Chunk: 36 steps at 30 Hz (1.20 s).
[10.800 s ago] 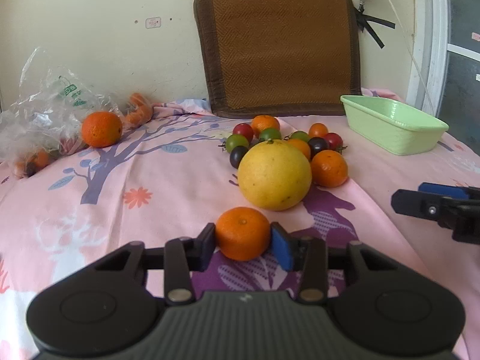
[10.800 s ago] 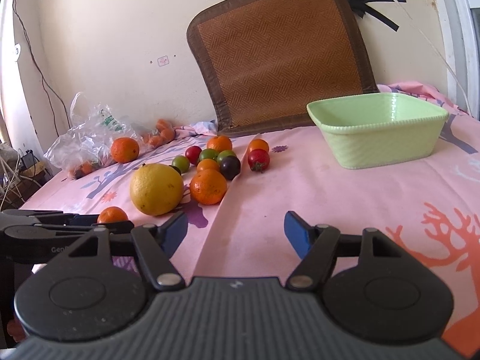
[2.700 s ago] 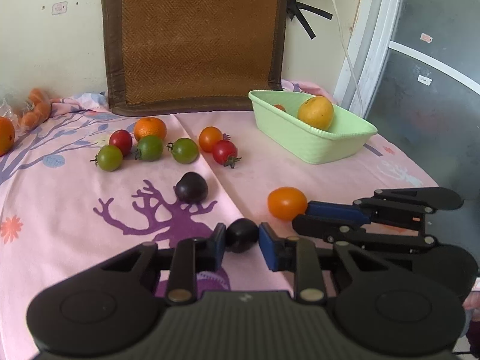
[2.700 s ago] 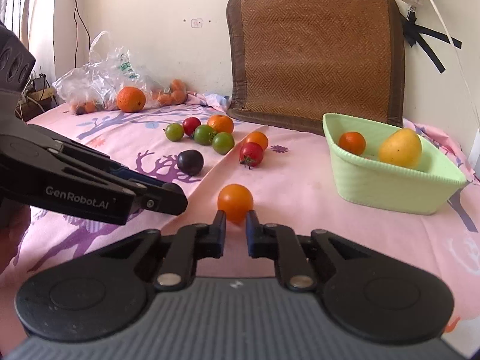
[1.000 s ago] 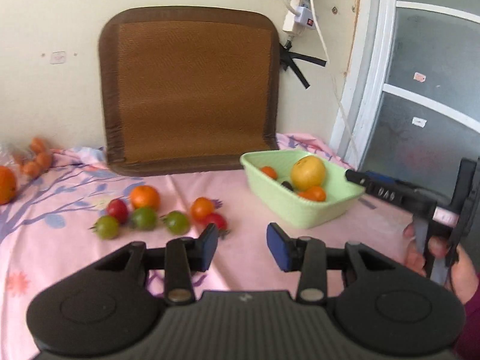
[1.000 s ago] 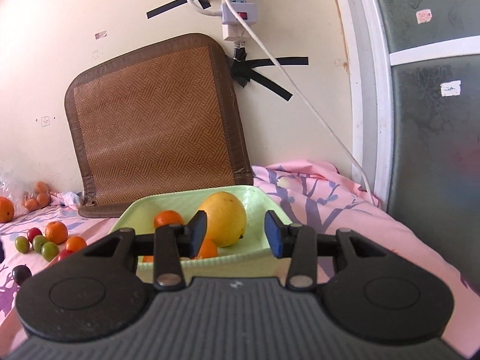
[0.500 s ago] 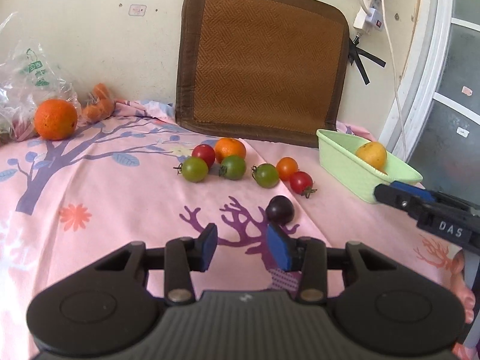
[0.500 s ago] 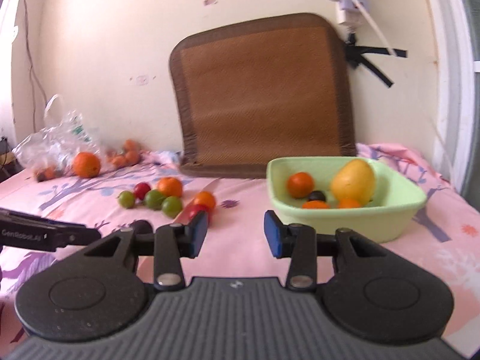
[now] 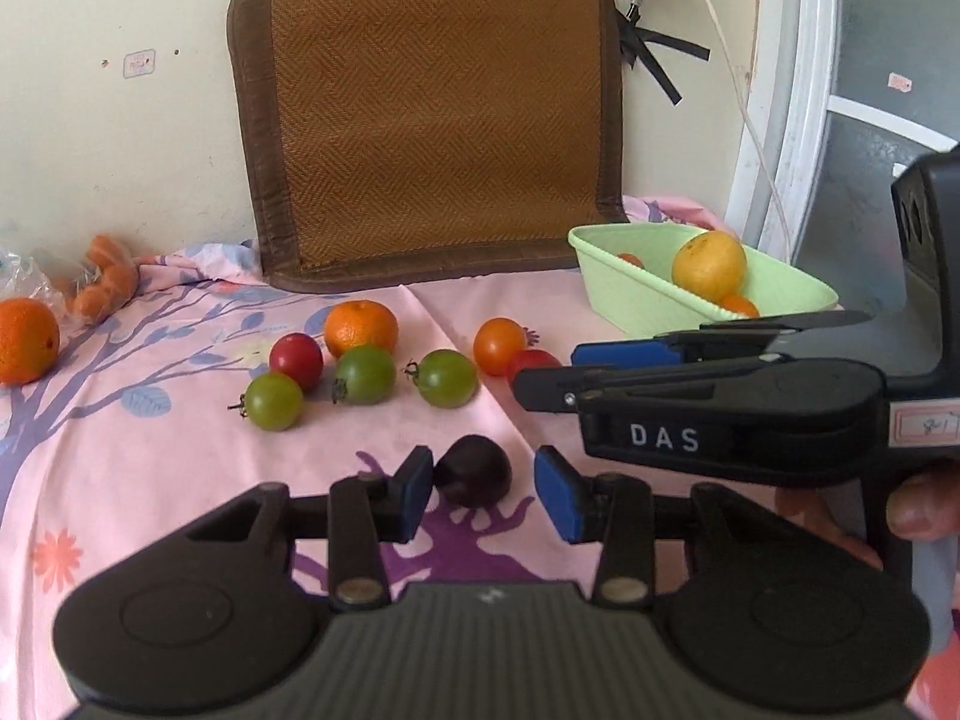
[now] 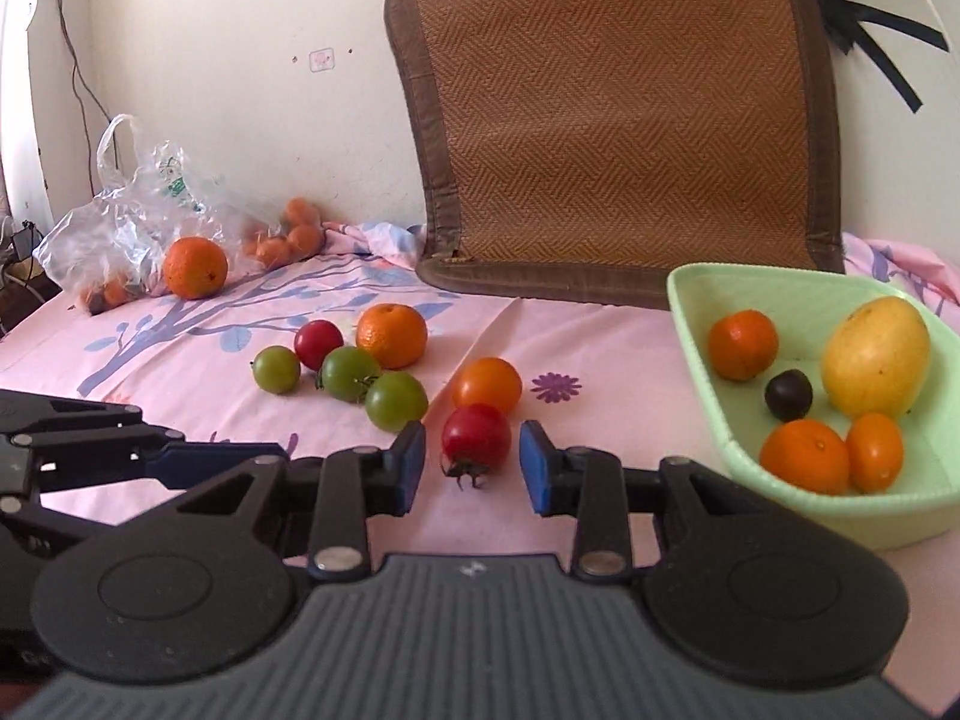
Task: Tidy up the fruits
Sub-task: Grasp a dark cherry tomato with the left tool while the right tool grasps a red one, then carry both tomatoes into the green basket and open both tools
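A dark purple tomato [image 9: 474, 471] lies on the pink cloth between the pads of my left gripper [image 9: 485, 495]. It sits close to the left pad with a gap at the right one; the jaws are open. My right gripper [image 10: 473, 468] frames a red tomato [image 10: 476, 438] with a gap on each side, and its jaws are closing. Behind it lie an orange tomato [image 10: 486, 385], green tomatoes [image 10: 396, 399] and a mandarin [image 10: 391, 335]. The green basket [image 10: 690, 312] at the right holds a yellow fruit [image 10: 873, 354], oranges and a dark tomato.
A woven brown mat [image 10: 618, 120] leans on the wall behind the fruit. A plastic bag [image 10: 120, 210] and a big orange [image 10: 195, 267] lie at the far left. In the left wrist view the right gripper's body [image 9: 720, 408] and a hand [image 9: 918, 507] fill the right side.
My left gripper has come forward and down, so the dark tomato now sits between its pads. My right gripper has swung left from the basket to the red tomato, and its jaws have narrowed.
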### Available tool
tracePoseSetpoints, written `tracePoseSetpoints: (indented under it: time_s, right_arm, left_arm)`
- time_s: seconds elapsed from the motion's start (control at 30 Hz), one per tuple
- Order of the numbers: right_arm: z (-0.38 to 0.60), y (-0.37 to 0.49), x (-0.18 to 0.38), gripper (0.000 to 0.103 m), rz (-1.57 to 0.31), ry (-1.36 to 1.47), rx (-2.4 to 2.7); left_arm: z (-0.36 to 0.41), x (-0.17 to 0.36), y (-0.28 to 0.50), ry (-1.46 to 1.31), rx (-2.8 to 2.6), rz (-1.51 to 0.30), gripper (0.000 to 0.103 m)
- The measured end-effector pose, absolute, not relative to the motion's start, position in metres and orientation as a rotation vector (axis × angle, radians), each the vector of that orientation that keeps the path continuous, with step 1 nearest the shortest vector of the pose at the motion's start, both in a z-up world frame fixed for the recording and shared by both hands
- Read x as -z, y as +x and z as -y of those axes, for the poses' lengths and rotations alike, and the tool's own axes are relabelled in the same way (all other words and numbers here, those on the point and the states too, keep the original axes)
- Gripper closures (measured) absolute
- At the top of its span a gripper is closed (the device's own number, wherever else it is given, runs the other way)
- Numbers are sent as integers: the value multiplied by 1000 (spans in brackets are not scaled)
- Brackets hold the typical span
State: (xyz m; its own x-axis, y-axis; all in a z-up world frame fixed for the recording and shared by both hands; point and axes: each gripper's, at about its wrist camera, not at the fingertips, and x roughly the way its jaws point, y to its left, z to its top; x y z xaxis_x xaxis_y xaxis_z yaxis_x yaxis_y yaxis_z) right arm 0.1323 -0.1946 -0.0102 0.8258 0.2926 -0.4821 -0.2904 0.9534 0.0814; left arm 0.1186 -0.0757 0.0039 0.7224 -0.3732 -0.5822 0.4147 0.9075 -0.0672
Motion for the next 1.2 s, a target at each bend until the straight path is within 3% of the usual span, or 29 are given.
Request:
tracePoseSetpoints:
  time_s: [0.07, 0.13, 0.43, 0.77, 0.9, 1.1, 1.2]
  right_arm:
    - [189, 139, 12, 64, -540, -25, -299]
    - [190, 142, 14, 74, -569, -15, -314]
    - [221, 75, 12, 74, -483, 35, -273]
    - [282, 13, 22, 74, -478, 28, -118]
    - [302, 21, 15, 74, -460, 84, -120]
    - [327, 42, -21, 74, -251, 71, -22]
    - [336, 69, -19, 74, -264, 65, 24]
  left_arm:
    - [74, -1, 124, 49, 433, -657, 66]
    - [67, 0, 125, 17, 432, -660, 73]
    - [66, -4, 98, -60, 516, -656, 74]
    - [152, -3, 67, 72, 726, -657, 73]
    - [166, -17, 83, 64, 759, -665, 73]
    - [180, -63, 127, 17, 727, -588, 73]
    - [195, -64, 160, 12, 694, -615, 73]
